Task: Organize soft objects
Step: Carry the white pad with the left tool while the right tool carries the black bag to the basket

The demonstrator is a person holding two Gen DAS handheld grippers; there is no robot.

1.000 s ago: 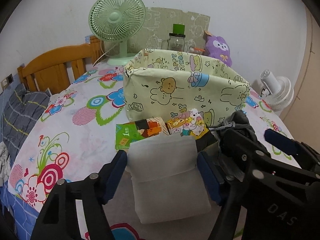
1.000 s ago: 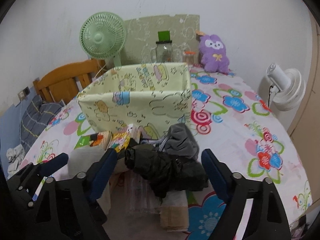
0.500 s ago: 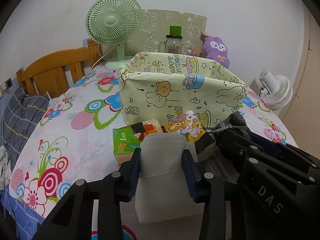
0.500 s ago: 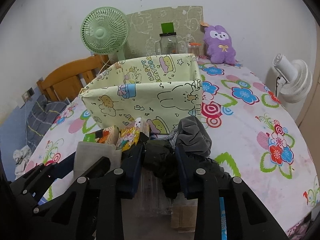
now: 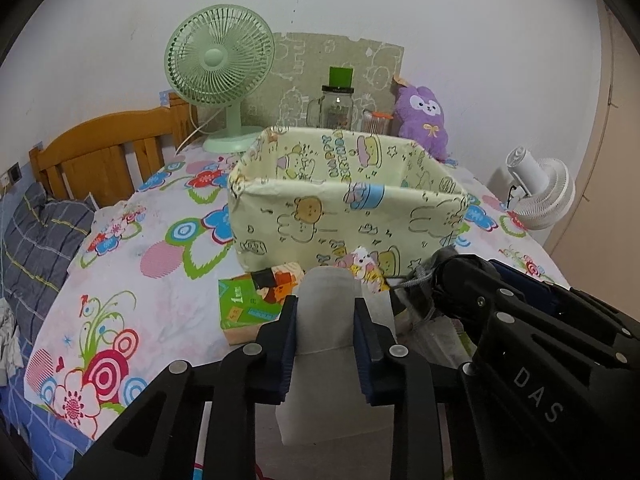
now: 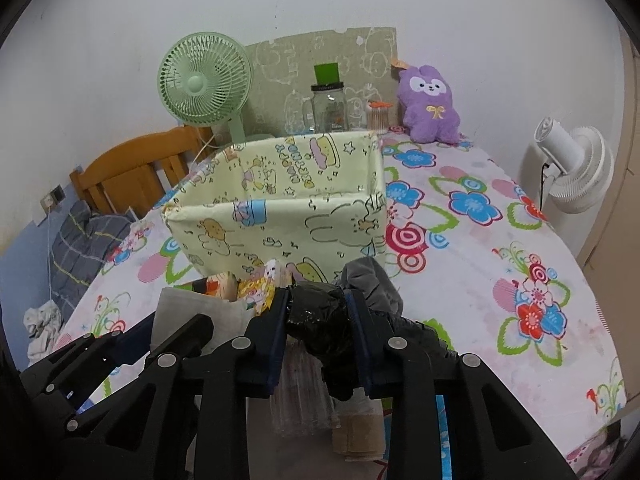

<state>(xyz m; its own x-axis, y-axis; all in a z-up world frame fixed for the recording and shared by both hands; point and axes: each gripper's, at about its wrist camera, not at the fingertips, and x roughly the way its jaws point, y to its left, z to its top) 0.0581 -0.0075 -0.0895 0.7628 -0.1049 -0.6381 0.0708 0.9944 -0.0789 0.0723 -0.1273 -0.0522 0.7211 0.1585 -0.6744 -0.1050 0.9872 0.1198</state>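
Both tools are matte black plastic linkage grippers: the left gripper (image 5: 325, 334) and the right gripper (image 6: 316, 330) each carry two flat dark-blue rubber finger pads (image 5: 289, 340) on angular black arms pinned with round silver rivets. White "DAS" lettering marks the right gripper's housing.

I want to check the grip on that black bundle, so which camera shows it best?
The right wrist view: the black bundle sits centred, pinched between the jaws of the right gripper, which have just been closing. The left wrist view shows only a dark sliver of it at the right, mostly hidden behind that gripper's body.
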